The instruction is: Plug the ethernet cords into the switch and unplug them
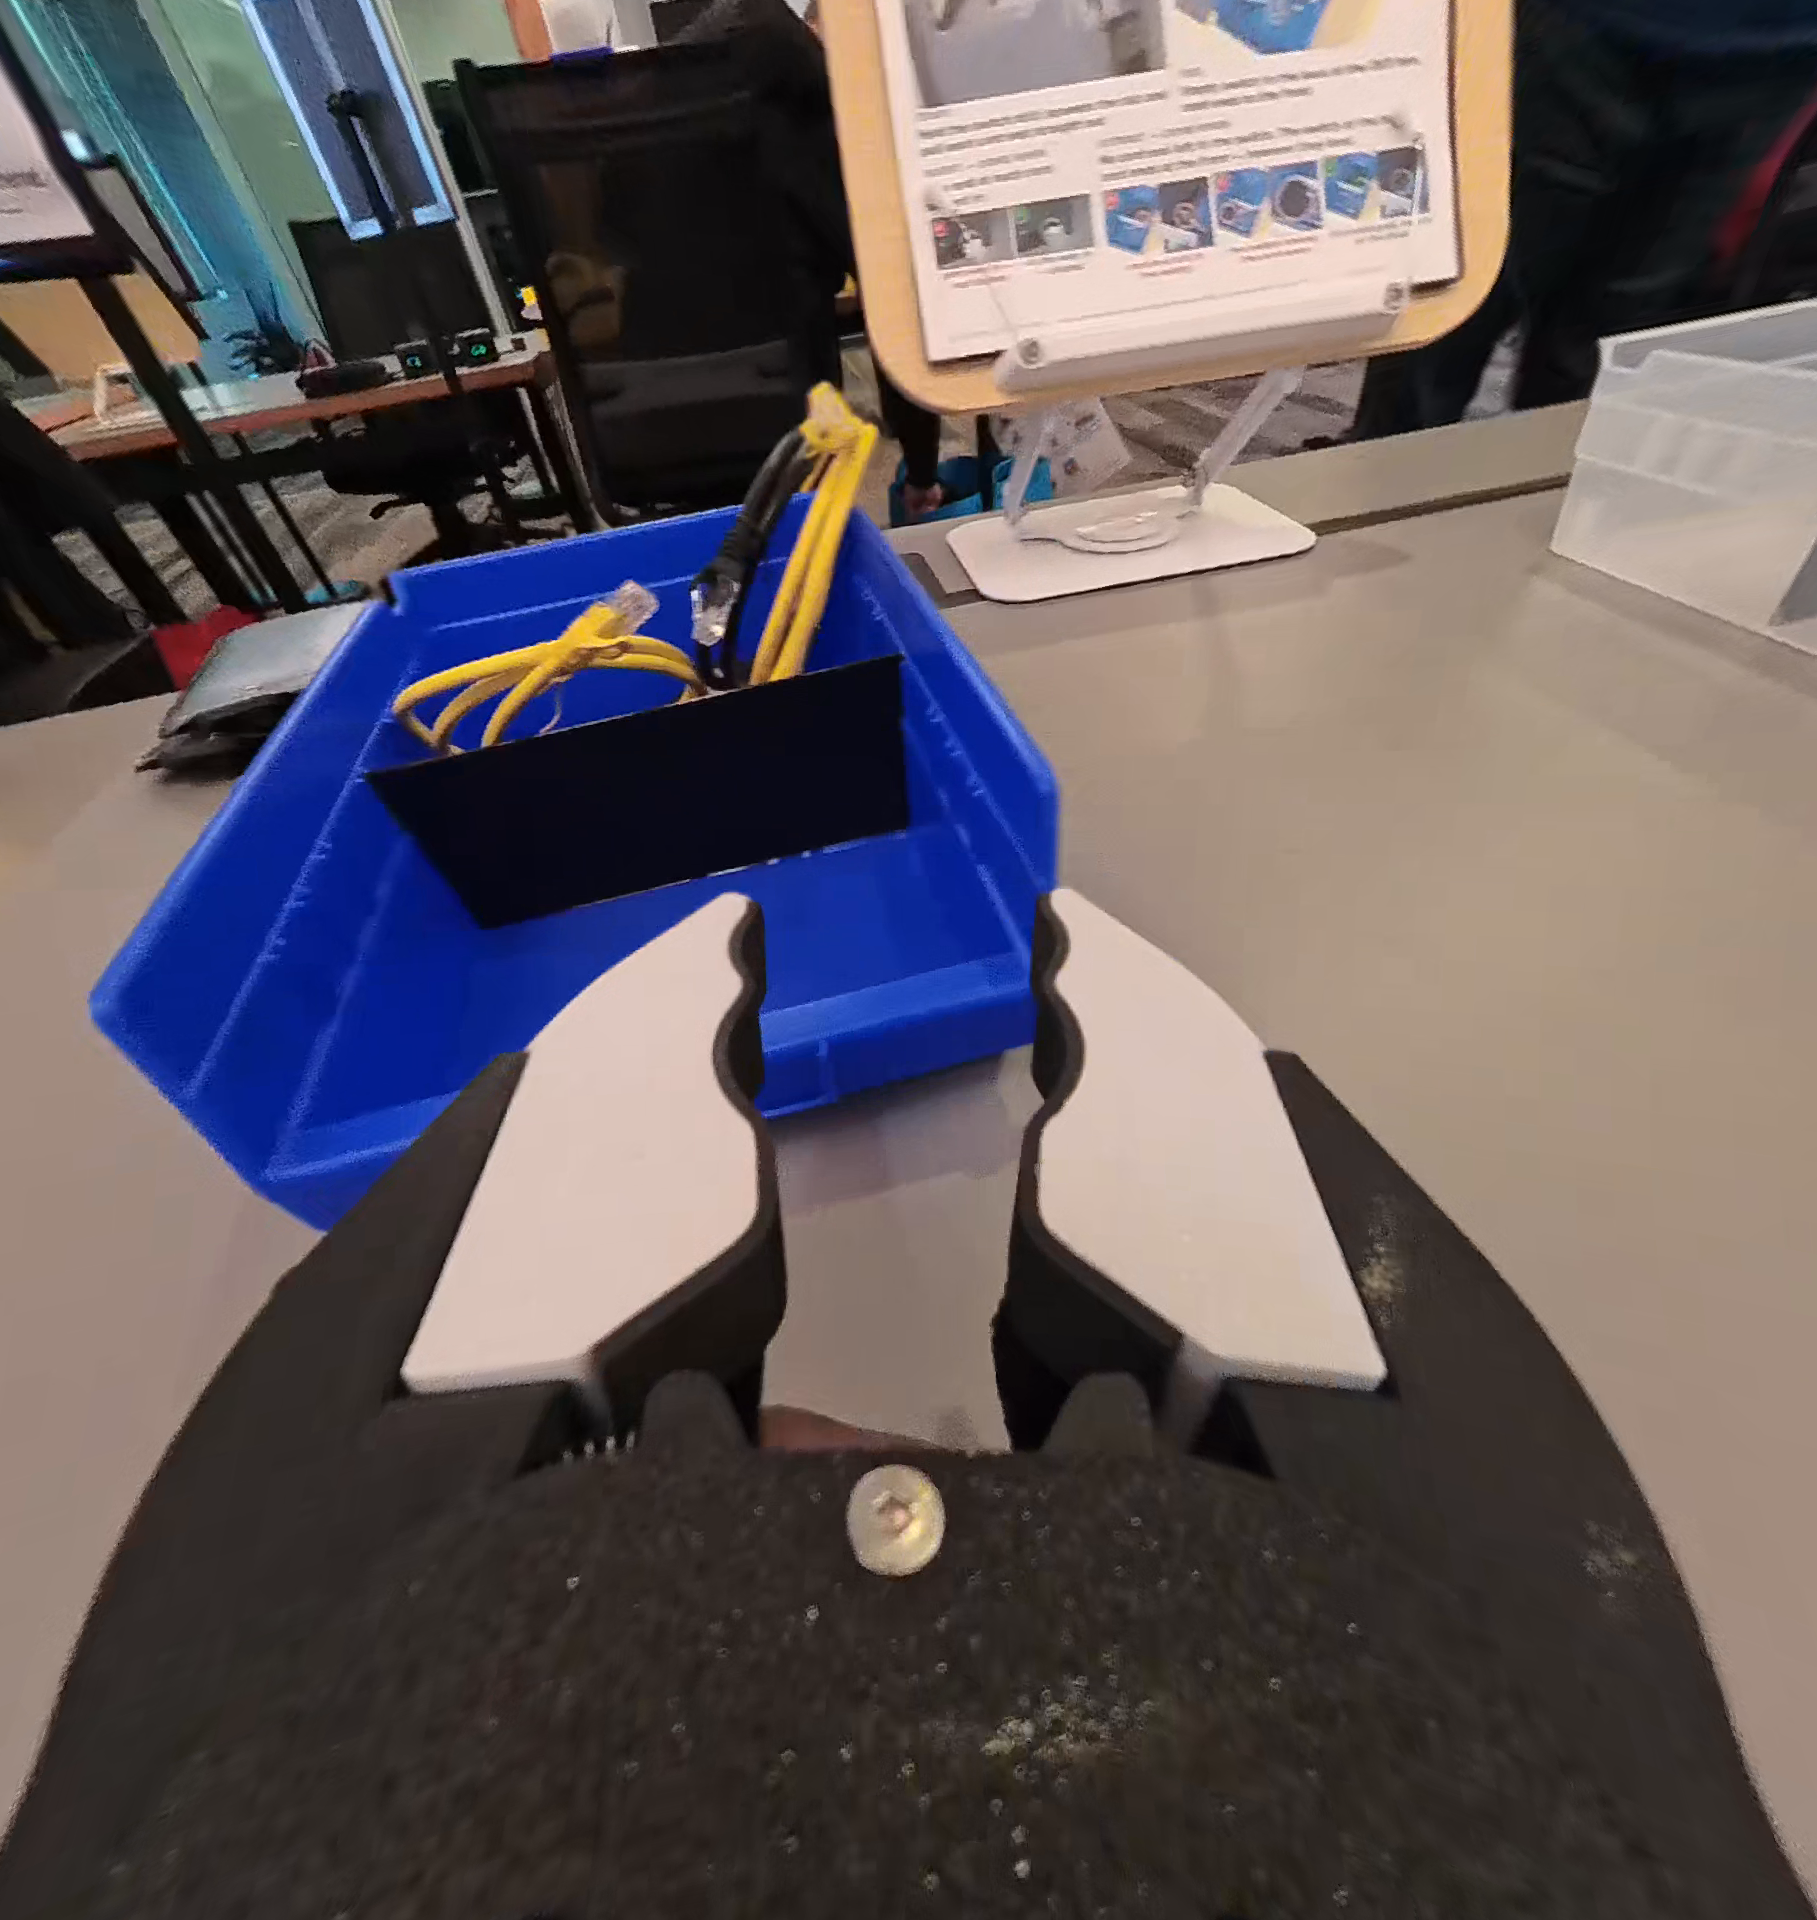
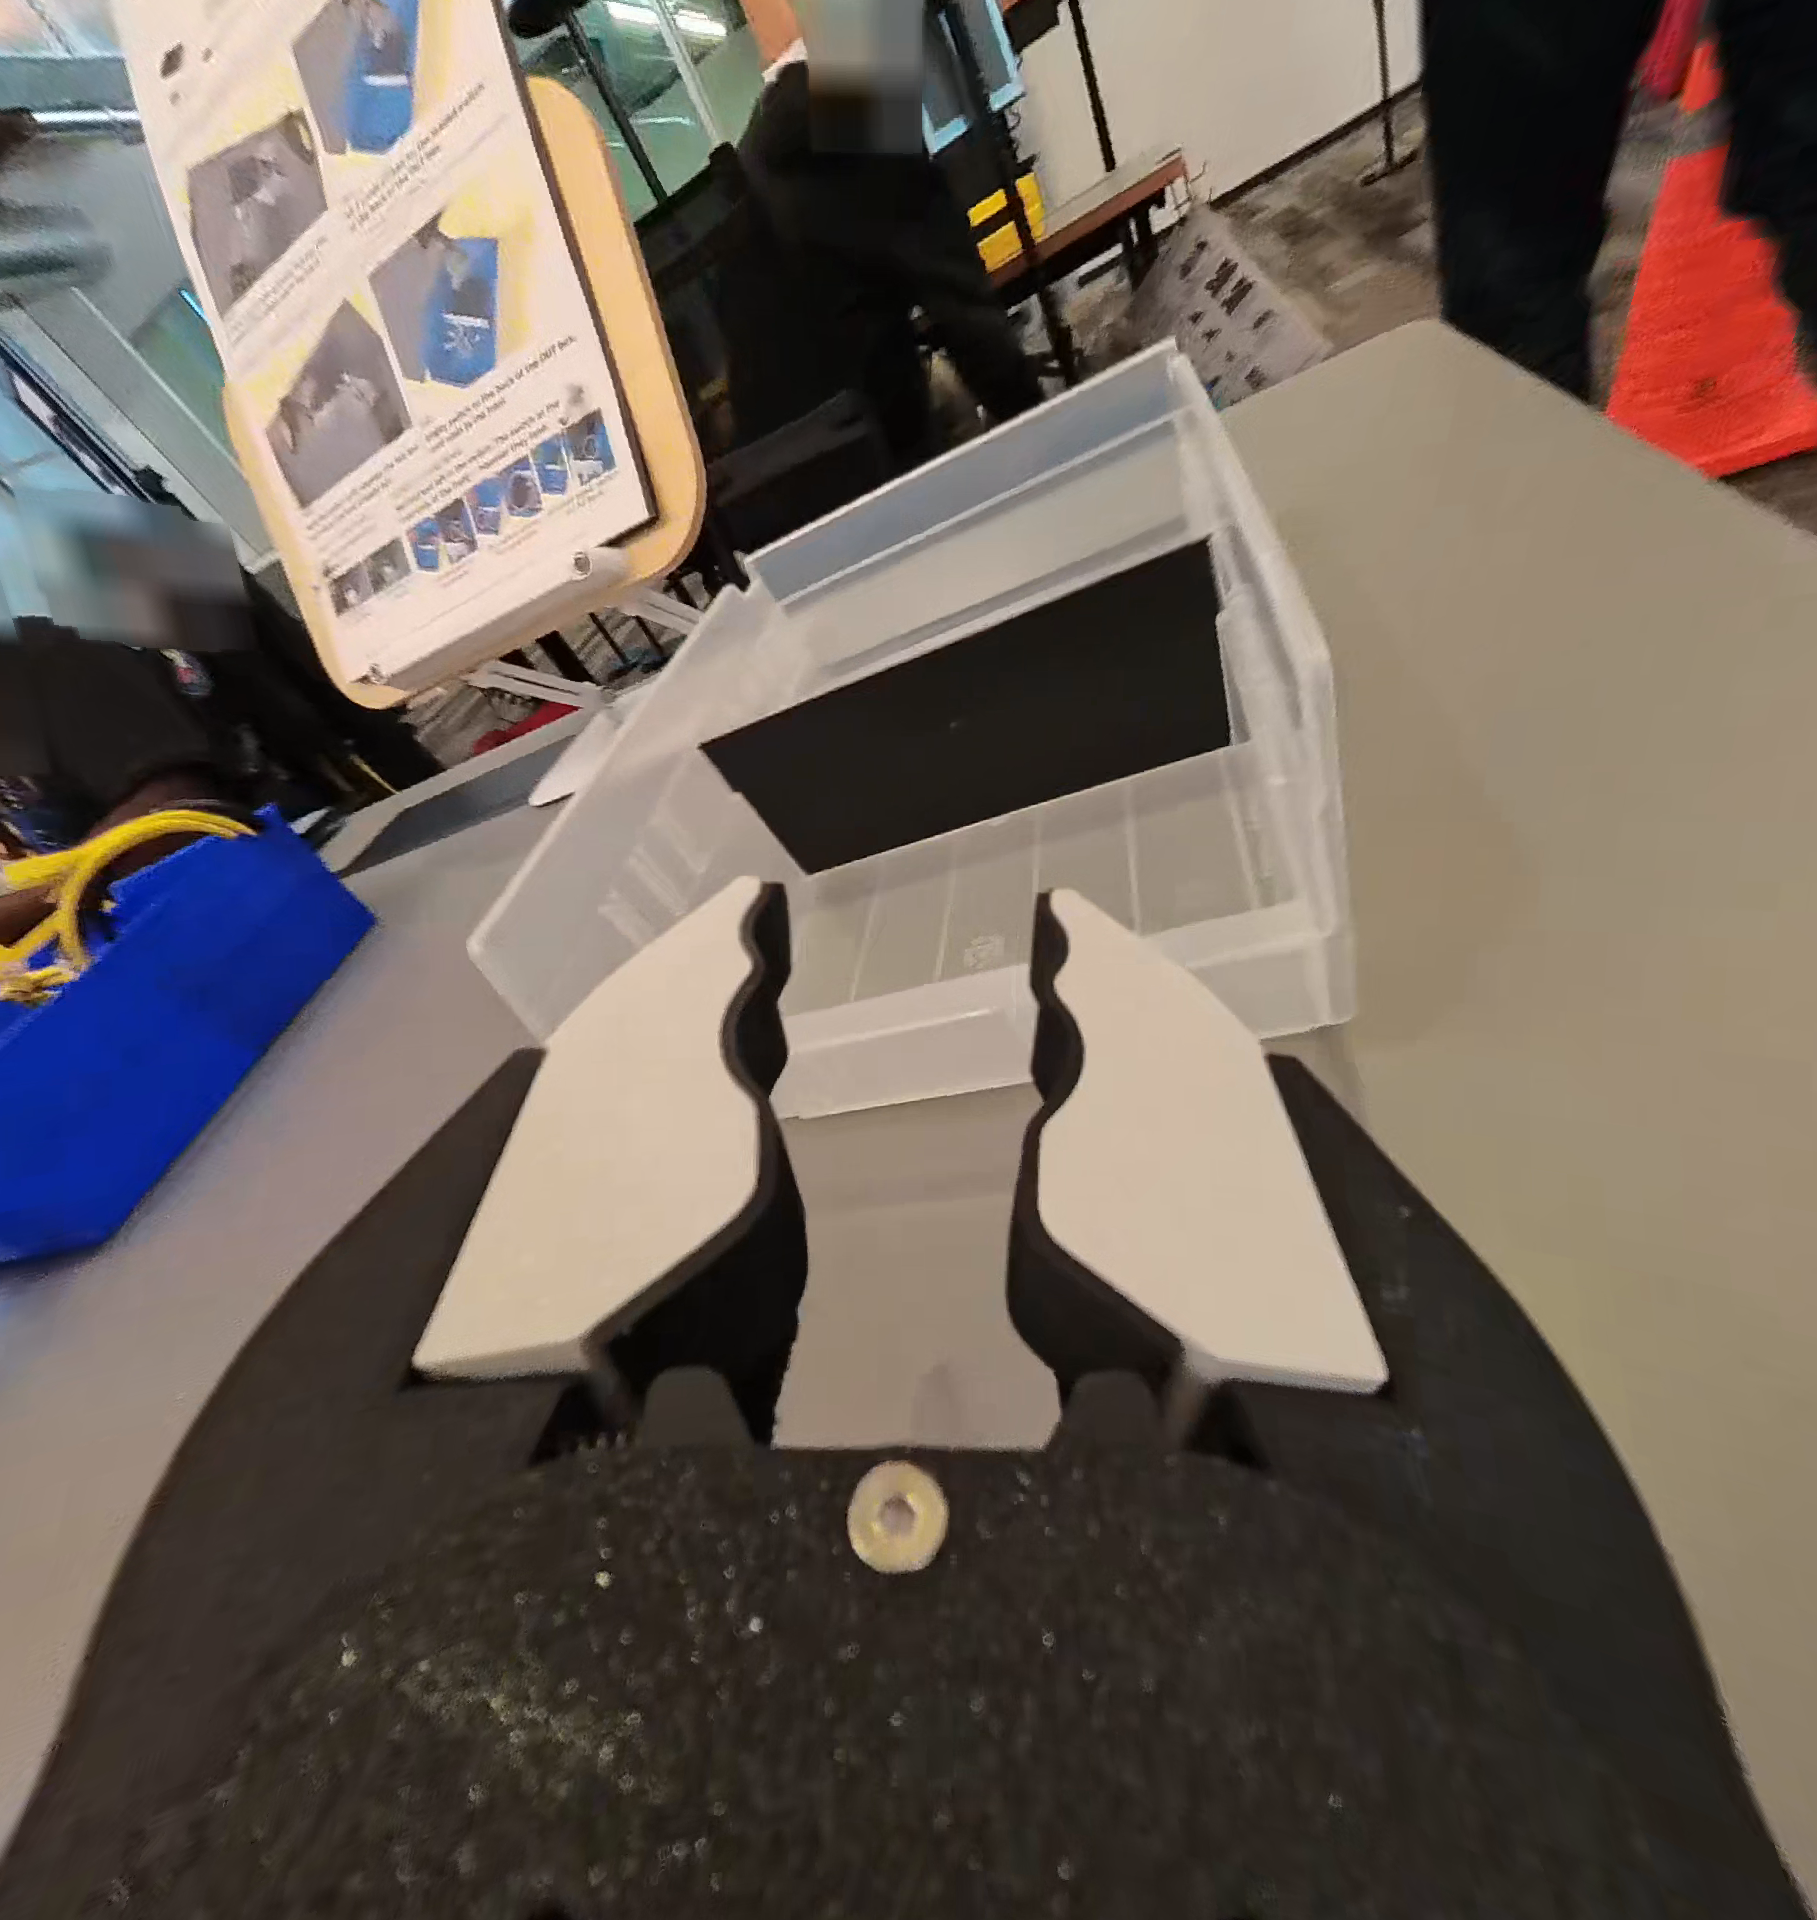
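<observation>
Behind the blue bin (image 1: 260,997), a printed instruction sheet (image 1: 1174,156) stands propped; both claws gape, gripping nothing.

Two bins stand on one grey table (image 1: 1403,831): one blue bin (image 1: 260,997) at the centre left of the left wrist view and one clear plastic bin (image 2: 1288,831) at the centre of the right wrist view. Each bin carries one black divider, (image 1: 644,800) and (image 2: 987,707), two in all. Behind the blue bin's divider lie cords: one black cord (image 1: 748,530) and several yellow cords (image 1: 821,540) in two bundles, too tangled for an exact count. One instruction board (image 1: 1174,177) on a white stand fills the upper right. Two hand-held grippers appear, the left hand-held gripper (image 1: 893,935) and the right hand-held gripper (image 2: 904,935), each with two fingers spread apart on nothing.
</observation>
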A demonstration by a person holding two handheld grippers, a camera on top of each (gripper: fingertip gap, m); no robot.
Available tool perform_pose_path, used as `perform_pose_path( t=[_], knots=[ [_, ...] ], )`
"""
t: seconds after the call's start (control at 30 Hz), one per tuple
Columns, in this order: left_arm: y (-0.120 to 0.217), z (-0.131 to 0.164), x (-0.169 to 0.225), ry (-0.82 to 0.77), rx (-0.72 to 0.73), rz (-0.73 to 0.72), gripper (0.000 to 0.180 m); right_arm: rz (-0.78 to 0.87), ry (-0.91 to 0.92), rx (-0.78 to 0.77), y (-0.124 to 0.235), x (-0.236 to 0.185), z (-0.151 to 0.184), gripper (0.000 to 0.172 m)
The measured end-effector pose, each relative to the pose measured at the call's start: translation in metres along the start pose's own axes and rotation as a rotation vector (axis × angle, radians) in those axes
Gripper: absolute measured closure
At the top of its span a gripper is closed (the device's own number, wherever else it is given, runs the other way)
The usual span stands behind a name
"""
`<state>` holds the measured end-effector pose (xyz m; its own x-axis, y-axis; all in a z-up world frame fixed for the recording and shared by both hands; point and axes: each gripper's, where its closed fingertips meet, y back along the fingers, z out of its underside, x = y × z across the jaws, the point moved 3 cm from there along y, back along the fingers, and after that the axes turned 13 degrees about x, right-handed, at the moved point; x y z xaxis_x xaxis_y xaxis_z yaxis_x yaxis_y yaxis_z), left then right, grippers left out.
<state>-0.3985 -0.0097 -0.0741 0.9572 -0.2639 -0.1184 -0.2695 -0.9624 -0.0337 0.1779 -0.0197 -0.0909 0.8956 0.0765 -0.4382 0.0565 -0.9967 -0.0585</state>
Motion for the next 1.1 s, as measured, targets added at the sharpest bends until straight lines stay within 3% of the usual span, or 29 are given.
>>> perform_pose_path(
  t=[0.13,0.23,0.63,1.1],
  knots=[
    [-0.001,0.003,0.021,-0.022,-0.025,0.054,0.132,-0.007,0.116,-0.042,-0.006,-0.007,0.008,0.126],
    [-0.004,0.016,0.027,-0.021,-0.094,0.089,0.132,-0.043,0.099,-0.082,-0.010,-0.017,0.019,0.127],
    [-0.004,0.031,0.007,0.123,-0.176,0.056,0.132,-0.097,0.166,-0.116,-0.008,-0.035,0.029,0.134],
    [-0.001,0.028,-0.015,0.291,-0.142,-0.007,0.130,-0.113,0.157,-0.145,-0.009,-0.037,0.034,0.138]
  ],
)
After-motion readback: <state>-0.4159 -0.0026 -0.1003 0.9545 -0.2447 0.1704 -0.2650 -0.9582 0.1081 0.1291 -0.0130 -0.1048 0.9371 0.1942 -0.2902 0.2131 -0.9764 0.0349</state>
